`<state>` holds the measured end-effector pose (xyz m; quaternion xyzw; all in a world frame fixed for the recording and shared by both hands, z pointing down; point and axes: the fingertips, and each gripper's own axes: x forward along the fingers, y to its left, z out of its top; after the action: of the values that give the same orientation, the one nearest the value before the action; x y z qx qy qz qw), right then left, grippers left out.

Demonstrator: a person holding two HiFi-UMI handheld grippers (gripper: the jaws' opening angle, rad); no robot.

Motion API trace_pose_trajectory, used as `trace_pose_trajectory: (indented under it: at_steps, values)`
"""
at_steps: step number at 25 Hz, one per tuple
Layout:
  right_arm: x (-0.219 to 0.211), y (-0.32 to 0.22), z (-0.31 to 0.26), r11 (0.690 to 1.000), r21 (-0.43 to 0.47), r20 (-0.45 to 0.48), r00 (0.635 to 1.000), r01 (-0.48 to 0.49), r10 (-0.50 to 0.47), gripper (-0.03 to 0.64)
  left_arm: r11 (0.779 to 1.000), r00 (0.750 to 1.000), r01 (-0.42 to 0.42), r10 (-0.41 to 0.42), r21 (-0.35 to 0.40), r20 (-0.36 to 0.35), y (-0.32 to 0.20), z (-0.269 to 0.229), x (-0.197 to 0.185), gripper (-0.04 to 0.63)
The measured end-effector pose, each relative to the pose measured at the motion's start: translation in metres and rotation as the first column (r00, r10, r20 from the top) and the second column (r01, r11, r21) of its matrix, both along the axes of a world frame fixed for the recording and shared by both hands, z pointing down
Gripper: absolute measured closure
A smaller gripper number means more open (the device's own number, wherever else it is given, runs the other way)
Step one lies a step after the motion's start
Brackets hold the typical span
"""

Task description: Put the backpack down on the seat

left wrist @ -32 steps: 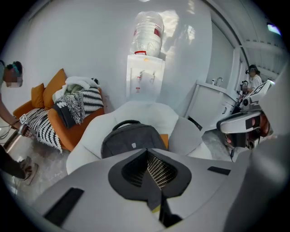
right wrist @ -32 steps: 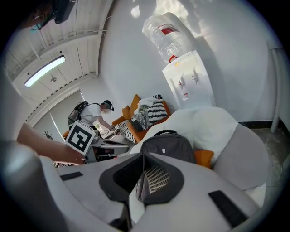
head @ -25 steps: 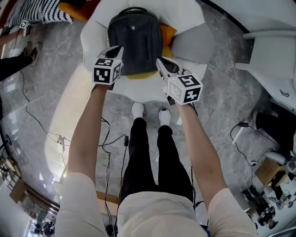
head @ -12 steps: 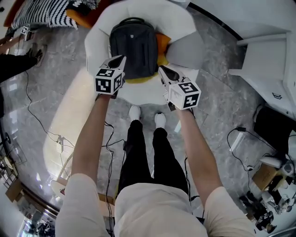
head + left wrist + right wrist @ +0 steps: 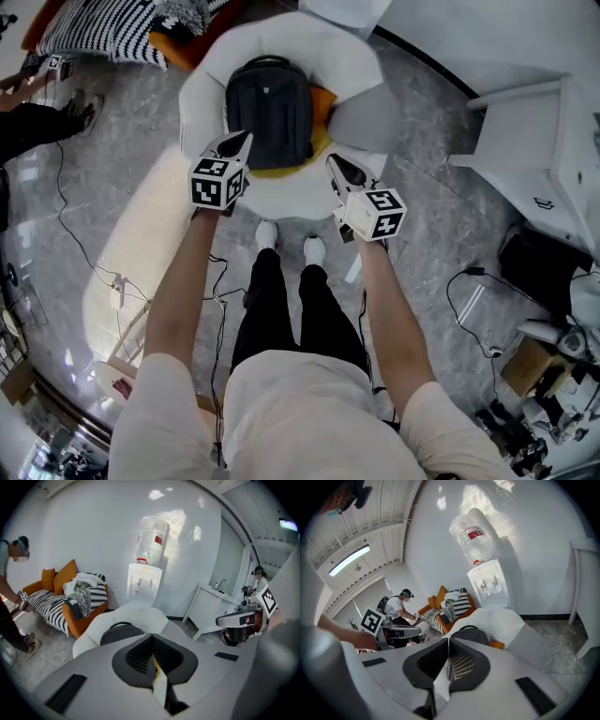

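The dark grey backpack (image 5: 269, 111) stands on the seat of the white armchair (image 5: 202, 84), leaning on an orange cushion (image 5: 322, 101). My left gripper (image 5: 241, 140) hovers just off the backpack's near left corner, its jaws shut and empty. My right gripper (image 5: 333, 164) hangs off the near right side, also shut on nothing. In the left gripper view the backpack (image 5: 121, 633) shows beyond the closed left gripper (image 5: 152, 641). In the right gripper view the backpack (image 5: 474, 634) sits past the closed right gripper (image 5: 448, 645).
A water dispenser (image 5: 144, 585) stands behind the armchair. An orange sofa (image 5: 58, 599) with a striped blanket is to the left, where a person (image 5: 10, 606) bends over. A white cabinet (image 5: 525, 122) is on the right. Cables (image 5: 220, 281) trail over the marble floor by my feet.
Both grippers have risen and drawn back from the backpack toward me. The backpack has stayed on the seat. Neither gripper's jaws have changed.
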<state>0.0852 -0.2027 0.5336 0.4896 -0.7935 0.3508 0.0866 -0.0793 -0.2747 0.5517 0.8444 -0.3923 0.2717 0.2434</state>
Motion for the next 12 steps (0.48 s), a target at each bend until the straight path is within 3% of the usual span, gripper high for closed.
trace_pose_trajectory:
  at_steps: [6, 12]
  values:
    - [0.008, 0.019, -0.032, 1.0, 0.022, 0.026, 1.0, -0.013, 0.013, 0.591, 1.0, 1.0, 0.005, -0.004, 0.025, -0.016, 0.019, -0.044, 0.007, 0.578]
    - [0.012, 0.052, -0.07, 0.998, 0.06, -0.005, 1.0, 0.02, -0.02, 0.591, 0.997, 0.999, -0.009, 0.011, 0.075, -0.03, 0.05, -0.09, 0.017, 0.578]
